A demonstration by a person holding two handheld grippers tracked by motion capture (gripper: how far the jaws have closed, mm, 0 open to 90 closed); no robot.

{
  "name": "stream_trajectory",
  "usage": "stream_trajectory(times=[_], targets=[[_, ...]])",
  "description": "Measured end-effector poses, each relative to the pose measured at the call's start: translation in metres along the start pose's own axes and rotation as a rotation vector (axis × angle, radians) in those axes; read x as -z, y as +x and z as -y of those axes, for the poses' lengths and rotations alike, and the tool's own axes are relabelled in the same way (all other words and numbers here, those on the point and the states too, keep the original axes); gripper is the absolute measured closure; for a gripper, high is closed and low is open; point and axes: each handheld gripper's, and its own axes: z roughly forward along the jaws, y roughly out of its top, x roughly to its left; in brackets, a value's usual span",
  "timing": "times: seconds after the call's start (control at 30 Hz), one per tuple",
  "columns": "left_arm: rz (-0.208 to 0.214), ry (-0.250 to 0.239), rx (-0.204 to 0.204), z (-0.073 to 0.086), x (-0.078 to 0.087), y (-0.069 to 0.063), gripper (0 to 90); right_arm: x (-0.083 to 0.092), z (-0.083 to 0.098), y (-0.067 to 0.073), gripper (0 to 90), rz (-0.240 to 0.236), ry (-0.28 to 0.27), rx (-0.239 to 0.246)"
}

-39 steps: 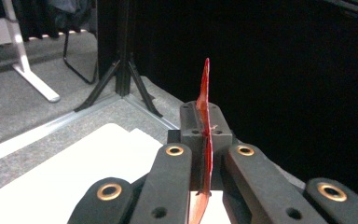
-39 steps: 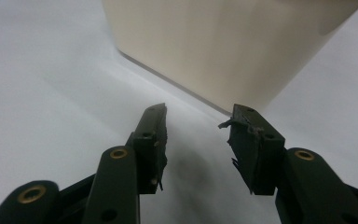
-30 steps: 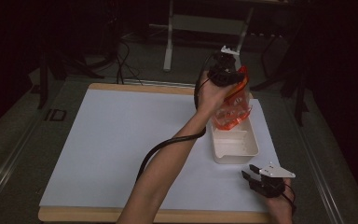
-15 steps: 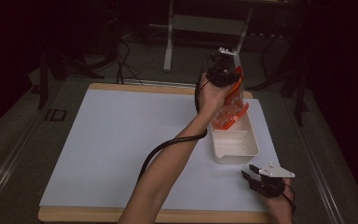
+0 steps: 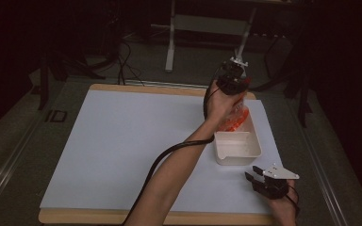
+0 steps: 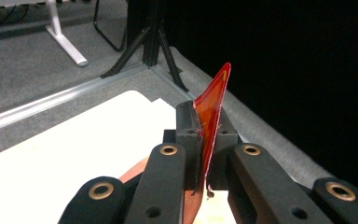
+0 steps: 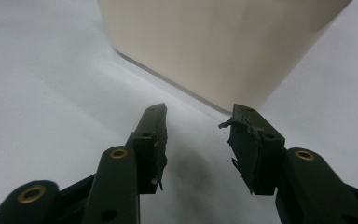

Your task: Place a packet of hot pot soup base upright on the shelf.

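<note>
Right of centre in the high view, the left gripper is held up over the far end of the white tub, clamped on an orange bag that hangs down from it into the tub's far end. Left gripper view: both pads pinch the bag's thin top edge, one corner sticking up past the fingertips; jaws have just been easing open a little, bag still between them and pinched. Tub sits on the white mat toward its right edge. Lower right of the high view, the right gripper rests low near the tub's near end, apart from it. Right gripper view: jaws parted, nothing between them, tub wall just ahead, mat below.
</note>
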Motion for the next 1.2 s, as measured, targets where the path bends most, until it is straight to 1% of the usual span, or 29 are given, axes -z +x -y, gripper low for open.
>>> stream_trajectory(times=[0.07,0.27,0.37,0.4,0.47,0.53,0.57,0.63,0.7,0.77,0.8,0.83,0.9,0.93,1.0,1.03,1.2], targets=[[-0.006,0.011,-0.014,-0.001,-0.005,-0.003,86.2,0.000,0.000,0.000,55.8,-0.001,0.002,-0.004],[-0.016,0.029,-0.038,-0.003,-0.018,-0.004,87.6,0.001,0.000,-0.001,55.8,0.002,-0.002,-0.006],[-0.006,0.040,-0.041,-0.005,-0.020,-0.005,88.7,0.001,0.001,-0.001,55.8,0.001,-0.004,-0.009],[0.010,0.049,-0.045,-0.005,-0.022,-0.006,88.9,0.001,0.001,-0.001,55.8,0.000,-0.004,-0.008],[0.024,0.058,-0.050,-0.006,-0.024,-0.008,88.9,0.001,0.001,-0.001,55.8,-0.001,-0.001,-0.008],[0.032,0.064,-0.046,-0.006,-0.024,-0.009,88.5,0.001,0.000,-0.001,55.8,-0.001,0.000,-0.007],[0.027,0.058,-0.039,-0.007,-0.023,-0.009,86.0,0.000,0.000,-0.001,55.8,-0.001,0.001,-0.008],[0.031,0.055,-0.019,-0.008,-0.020,-0.007,77.8,0.001,0.001,-0.001,55.8,-0.001,0.002,-0.009],[0.040,0.040,0.020,-0.009,-0.017,-0.005,68.2,0.001,0.001,0.000,55.7,-0.001,0.002,-0.008],[0.044,0.035,0.042,-0.008,-0.015,-0.003,61.3,0.000,0.001,0.000,55.7,-0.001,0.004,-0.007],[0.045,0.042,0.043,-0.008,-0.015,-0.002,59.4,0.000,0.001,0.000,55.7,-0.002,0.004,-0.006],[0.045,0.051,0.036,-0.008,-0.015,-0.002,56.9,0.000,0.001,0.000,55.7,-0.002,0.005,-0.007],[0.055,0.057,0.029,-0.008,-0.014,-0.002,54.6,0.000,0.001,0.000,55.7,-0.003,0.004,-0.004],[0.055,0.057,0.032,-0.007,-0.013,-0.002,52.7,0.000,0.001,0.000,55.7,-0.003,0.006,-0.006],[0.077,0.062,0.032,-0.007,-0.011,-0.001,52.5,0.000,0.001,0.000,55.6,-0.002,0.007,-0.006],[0.069,0.062,0.027,-0.006,-0.010,-0.001,52.2,-0.001,0.001,0.000,55.7,-0.002,0.008,-0.005],[0.089,0.043,0.030,-0.006,-0.001,0.001,48.9,-0.001,0.001,0.000,55.6,-0.001,0.008,-0.003]])
